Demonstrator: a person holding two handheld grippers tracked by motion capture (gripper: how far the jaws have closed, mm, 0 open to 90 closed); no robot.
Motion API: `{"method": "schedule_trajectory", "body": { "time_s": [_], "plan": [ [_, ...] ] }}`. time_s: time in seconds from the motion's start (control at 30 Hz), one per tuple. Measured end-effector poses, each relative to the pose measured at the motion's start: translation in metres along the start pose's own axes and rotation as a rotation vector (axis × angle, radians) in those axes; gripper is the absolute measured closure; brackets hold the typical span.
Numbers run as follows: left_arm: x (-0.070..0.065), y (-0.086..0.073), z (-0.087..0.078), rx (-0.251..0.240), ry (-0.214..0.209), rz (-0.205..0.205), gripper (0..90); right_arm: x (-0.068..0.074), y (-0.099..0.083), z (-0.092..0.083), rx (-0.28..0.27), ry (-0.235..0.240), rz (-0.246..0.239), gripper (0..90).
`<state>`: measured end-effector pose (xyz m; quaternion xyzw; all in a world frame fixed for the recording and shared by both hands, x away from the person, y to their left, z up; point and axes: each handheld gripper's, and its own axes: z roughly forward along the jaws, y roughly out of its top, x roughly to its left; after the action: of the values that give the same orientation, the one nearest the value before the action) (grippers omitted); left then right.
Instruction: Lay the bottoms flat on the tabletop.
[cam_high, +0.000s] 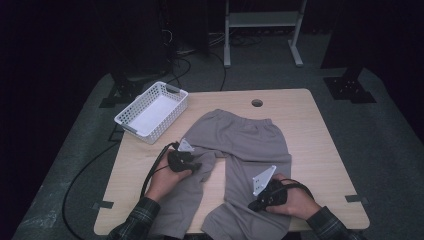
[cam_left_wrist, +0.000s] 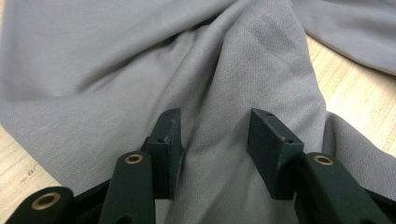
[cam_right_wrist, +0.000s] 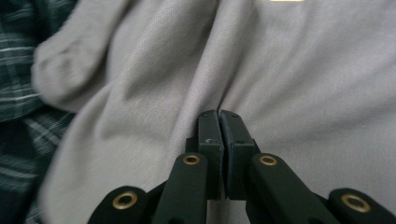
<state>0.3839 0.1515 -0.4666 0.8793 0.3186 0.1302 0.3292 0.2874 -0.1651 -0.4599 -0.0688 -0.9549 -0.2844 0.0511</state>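
I keep my left gripper at centre-left, jaws spread astride a raised ridge of the grey trousers spread across mid-table, while my right gripper, lower right, pinches a fold, probably to drag that leg.

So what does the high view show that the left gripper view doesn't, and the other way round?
High view alone: the white basket at the table's far left corner, the right tongs on the near right trouser leg, the waistband, and both plaid sleeves. Left gripper view alone: the left tongs up close, jaws apart, with a raised ridge of fabric between them. Shared: the grey trousers lying on the wooden table.
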Motion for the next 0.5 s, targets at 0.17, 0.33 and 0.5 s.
{"method": "schedule_trajectory", "body": {
  "time_s": [0.17,0.33,0.5],
  "plan": [
    [-0.003,-0.001,-0.006,0.005,-0.039,0.005,51.7,0.008,-0.003,-0.002,-0.001,0.010,-0.005,83.7],
    [-0.010,-0.007,-0.030,-0.041,-0.063,0.012,50.4,-0.002,-0.002,-0.015,-0.135,-0.079,0.033,72.3],
    [-0.021,-0.021,-0.032,0.011,-0.093,0.046,51.5,-0.020,0.002,-0.019,-0.188,-0.186,0.075,68.0]
  ]
}}
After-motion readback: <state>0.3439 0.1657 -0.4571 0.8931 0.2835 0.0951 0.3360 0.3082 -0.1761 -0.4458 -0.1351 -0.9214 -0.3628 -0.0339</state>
